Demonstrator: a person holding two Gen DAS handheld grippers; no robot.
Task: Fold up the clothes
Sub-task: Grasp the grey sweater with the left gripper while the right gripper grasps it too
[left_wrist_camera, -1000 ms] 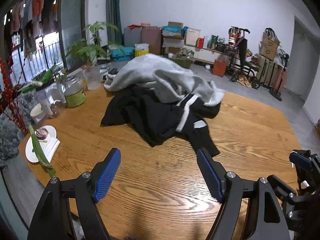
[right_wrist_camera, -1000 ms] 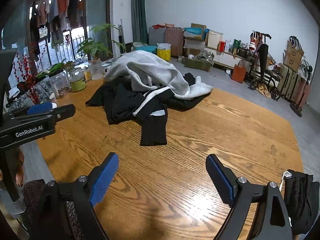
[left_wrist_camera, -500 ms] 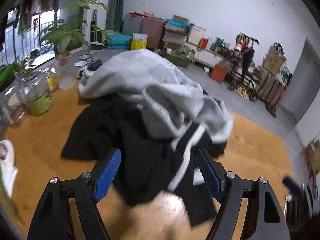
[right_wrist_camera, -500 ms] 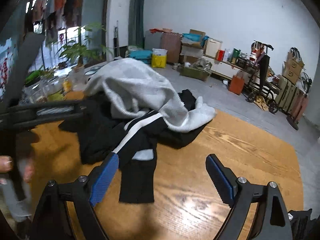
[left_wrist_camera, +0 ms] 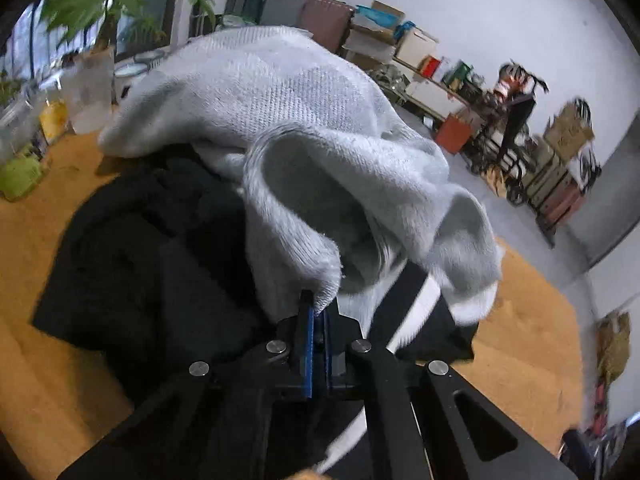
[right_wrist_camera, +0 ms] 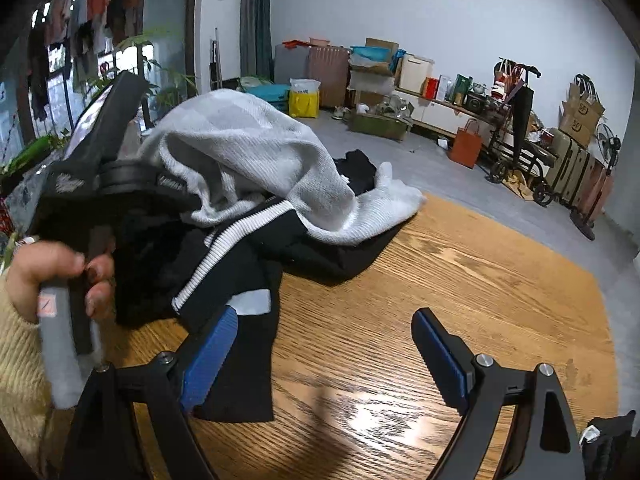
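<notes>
A grey knit sweater (left_wrist_camera: 280, 120) lies heaped over a black garment with white stripes (left_wrist_camera: 152, 248) on the wooden table (left_wrist_camera: 528, 328). My left gripper (left_wrist_camera: 318, 316) is shut on a lower edge of the grey sweater, above the black garment. In the right wrist view the grey sweater (right_wrist_camera: 248, 152) and the black garment (right_wrist_camera: 256, 264) lie at centre left, and the left gripper's body with the hand holding it (right_wrist_camera: 80, 208) is at the left. My right gripper (right_wrist_camera: 324, 344) is open and empty above the table (right_wrist_camera: 460, 272), its left finger over the black garment's sleeve.
Glass jars and a plant (left_wrist_camera: 80, 80) stand at the table's far left edge. A small dark cloth (right_wrist_camera: 608, 440) lies at the table's near right corner. Boxes, suitcases and a cart (right_wrist_camera: 520, 120) line the far wall beyond the table.
My left gripper moved forward to the clothes pile and shut on the grey sweater's edge. My right gripper moved closer to the pile and stays open.
</notes>
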